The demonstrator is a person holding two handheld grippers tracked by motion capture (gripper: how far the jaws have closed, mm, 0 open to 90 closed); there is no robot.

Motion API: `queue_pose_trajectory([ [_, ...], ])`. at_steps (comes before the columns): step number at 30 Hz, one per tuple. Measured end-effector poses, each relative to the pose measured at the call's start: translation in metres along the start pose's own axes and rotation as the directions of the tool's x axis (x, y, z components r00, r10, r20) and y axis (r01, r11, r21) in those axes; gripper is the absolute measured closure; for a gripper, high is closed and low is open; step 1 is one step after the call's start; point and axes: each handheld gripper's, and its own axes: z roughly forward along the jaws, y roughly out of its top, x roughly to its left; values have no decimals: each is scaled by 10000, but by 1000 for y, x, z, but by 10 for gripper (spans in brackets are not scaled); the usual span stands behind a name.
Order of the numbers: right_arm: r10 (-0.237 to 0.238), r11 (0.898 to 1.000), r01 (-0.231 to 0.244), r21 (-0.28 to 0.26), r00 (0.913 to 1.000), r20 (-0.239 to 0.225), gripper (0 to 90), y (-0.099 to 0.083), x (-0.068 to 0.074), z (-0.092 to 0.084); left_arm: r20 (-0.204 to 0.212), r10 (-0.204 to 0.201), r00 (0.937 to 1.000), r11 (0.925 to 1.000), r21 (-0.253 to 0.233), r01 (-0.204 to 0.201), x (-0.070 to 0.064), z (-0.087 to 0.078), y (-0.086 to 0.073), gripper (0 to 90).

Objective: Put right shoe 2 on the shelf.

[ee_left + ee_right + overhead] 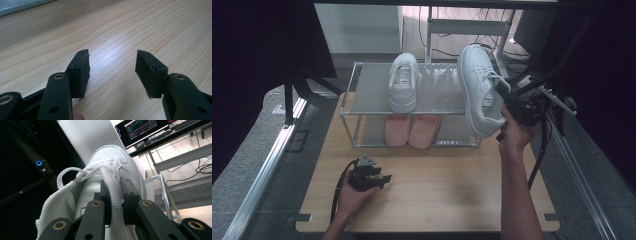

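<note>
Left gripper (384, 178): at about 7 o'clock on the table, low on the wood, jaws spread wide with nothing between; same wide gap over bare woodgrain in the left gripper view (112, 72).
Left hand (354, 192): wrapped round the gripper body, forearm entering from 6 o'clock.
Wooden table (437, 200): light board, bare across the near half.
Shoe rack (349, 92): metal frame with two mesh shelves, at 12 o'clock on the table.
White sneaker on rack (403, 82): on the top shelf, left of middle, toe toward 12 o'clock.
Pink slippers (412, 130): pair side by side on the lower shelf, toes toward 6 o'clock.
Held white sneaker (479, 90): at 2 o'clock, lifted and tilted on its side at the rack's right end, sole facing left; tongue and laces close up in the right gripper view (112, 167).
Right gripper (504, 97): at 2 o'clock, jaws nearly closed, pinching the sneaker's padded tongue (115, 202).
Right hand (514, 132): just below the gripper, forearm running to 5 o'clock.
</note>
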Motion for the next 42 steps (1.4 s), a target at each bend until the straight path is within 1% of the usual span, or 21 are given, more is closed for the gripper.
queue_pose_trajectory([
  [2,35,9999,-35,117,10000,25,815,0,2,3,13,-2,10000,10000,5,2,0,0,0,457],
  [5,61,10000,-61,69,10000,18,815,1,5,10,35,15,10000,10000,21,-15,0,1,0,457],
  [6,78,9998,-79,157,9999,74,815,1,7,11,33,-48,10000,10000,29,47,-1,1,0,457],
  [8,37,9999,-39,164,9999,114,815,2,9,16,47,13,10000,10000,33,-13,0,1,0,457],
  [9,24,9996,-29,281,9998,174,815,3,11,18,41,-9,10000,10000,45,8,0,1,0,458],
  [12,-4,9994,-4,352,9998,213,815,4,14,25,45,-19,10000,10000,31,19,0,0,0,457],
  [15,93,9993,-101,373,9998,201,815,4,18,31,55,-10,10000,10000,28,10,0,1,0,457],
  [17,107,9988,-119,479,9996,247,814,4,20,36,58,-43,10000,10000,45,42,-1,1,0,457],
  [21,141,9982,-158,576,9994,311,814,2,23,46,61,9,10000,10000,45,-10,0,1,0,457],
  [27,260,9974,-282,670,9991,342,814,-1,27,60,45,-50,10000,10000,-10,50,1,0,0,457],
  [28,231,9970,-257,735,9991,352,814,-2,28,61,60,-116,9999,9999,-14,116,0,0,0,457],
  [30,214,9968,-242,756,9991,374,814,-3,29,64,53,-120,9999,9999,-6,120,1,0,-1,457],
  [31,203,9970,-230,745,9991,373,814,-4,30,67,31,-42,10000,10000,-14,42,1,0,0,457],
  [34,217,9958,-254,877,9989,427,814,-5,32,72,29,-63,10000,10000,-29,63,2,0,0,457],
  [42,340,9953,-387,885,9980,537,813,-9,37,84,39,-60,10000,10000,-44,61,2,-1,0,457],
])
